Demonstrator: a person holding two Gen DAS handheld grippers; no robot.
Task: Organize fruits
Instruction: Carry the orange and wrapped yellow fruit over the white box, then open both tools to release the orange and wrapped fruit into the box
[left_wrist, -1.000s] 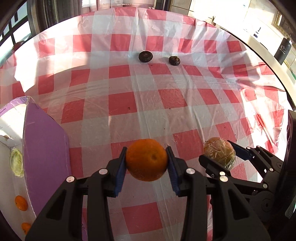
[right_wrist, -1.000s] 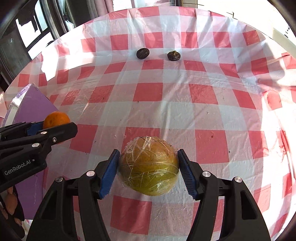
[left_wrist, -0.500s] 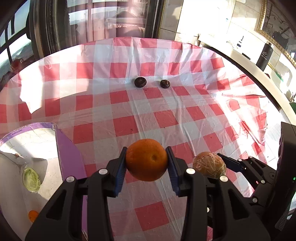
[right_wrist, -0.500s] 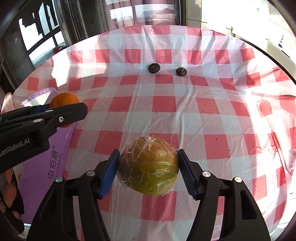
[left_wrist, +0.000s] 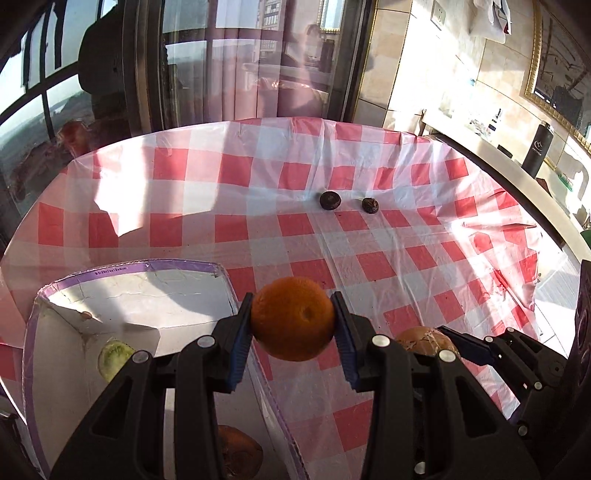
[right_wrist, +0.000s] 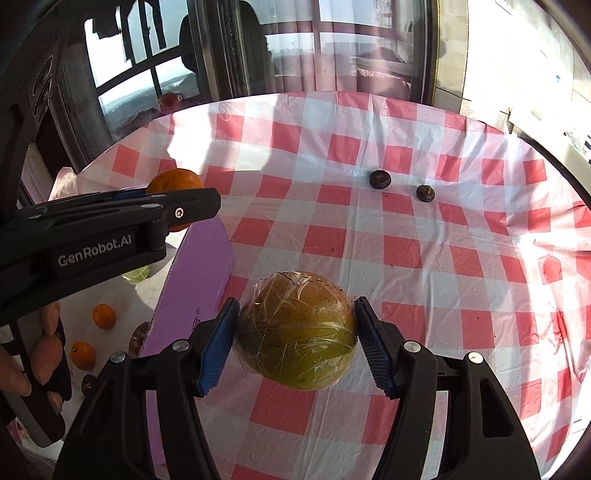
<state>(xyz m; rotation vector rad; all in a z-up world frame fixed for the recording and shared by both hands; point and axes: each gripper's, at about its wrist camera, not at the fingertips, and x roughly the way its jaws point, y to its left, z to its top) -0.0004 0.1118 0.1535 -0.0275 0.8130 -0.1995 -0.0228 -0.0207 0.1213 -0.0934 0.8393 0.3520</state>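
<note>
While the right gripper (right_wrist: 297, 338) pinches a plastic-wrapped green-orange fruit (right_wrist: 295, 330) above the checked tablecloth (right_wrist: 424, 280), the left gripper (left_wrist: 293, 325) clamps an orange (left_wrist: 293, 318) over the right wall of the purple box (left_wrist: 155, 266). Far beyond, two dark fruits (left_wrist: 328, 200) lie near each other.

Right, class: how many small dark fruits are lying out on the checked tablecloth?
2. Both sit side by side near the far edge of the tablecloth: the left dark fruit and the right dark fruit. The grippers may hide others close by.
</note>
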